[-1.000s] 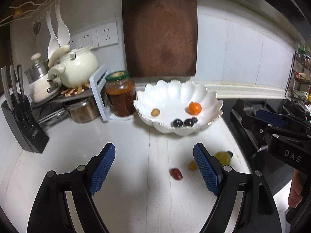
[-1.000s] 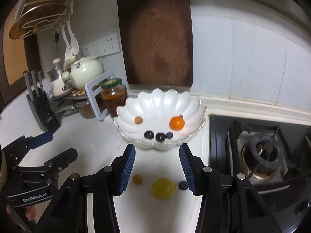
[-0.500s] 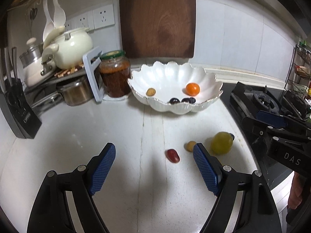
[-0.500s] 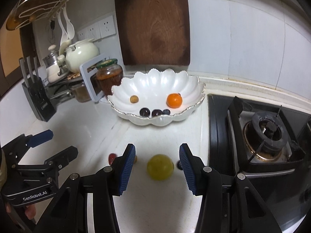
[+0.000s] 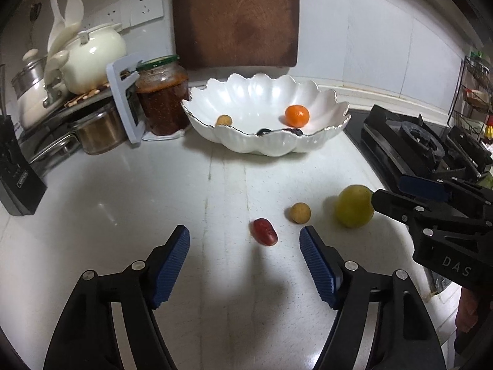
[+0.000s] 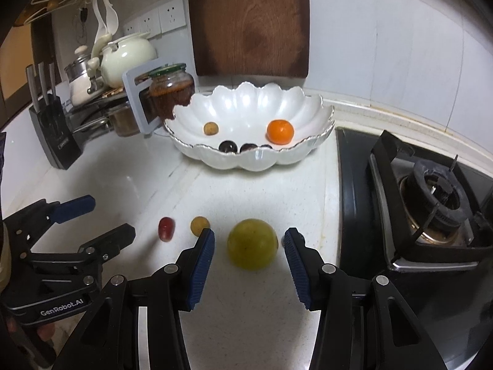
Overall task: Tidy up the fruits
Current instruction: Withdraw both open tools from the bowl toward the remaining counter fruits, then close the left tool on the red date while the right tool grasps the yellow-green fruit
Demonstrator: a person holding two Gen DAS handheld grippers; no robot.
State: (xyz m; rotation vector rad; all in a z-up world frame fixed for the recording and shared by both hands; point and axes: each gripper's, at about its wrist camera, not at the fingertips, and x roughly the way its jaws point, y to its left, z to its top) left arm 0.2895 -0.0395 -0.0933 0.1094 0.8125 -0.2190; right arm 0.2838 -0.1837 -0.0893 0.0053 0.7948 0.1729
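i'm mid-pickup of loose fruit on the table [image 5: 123, 203], bound for the scalloped white bowl [image 6: 308, 151]. my right claw [image 6: 249, 240] stands spread around the green fruit [image 6: 252, 244], pads not touching; next it must pinch. my left claw [image 5: 245, 239] is closing, empty, just short of the red grape tomato [image 5: 264, 232].

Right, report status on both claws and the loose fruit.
Left claw closing, empty, behind red fruit. Right claw open around green fruit. Bowl path unblocked.
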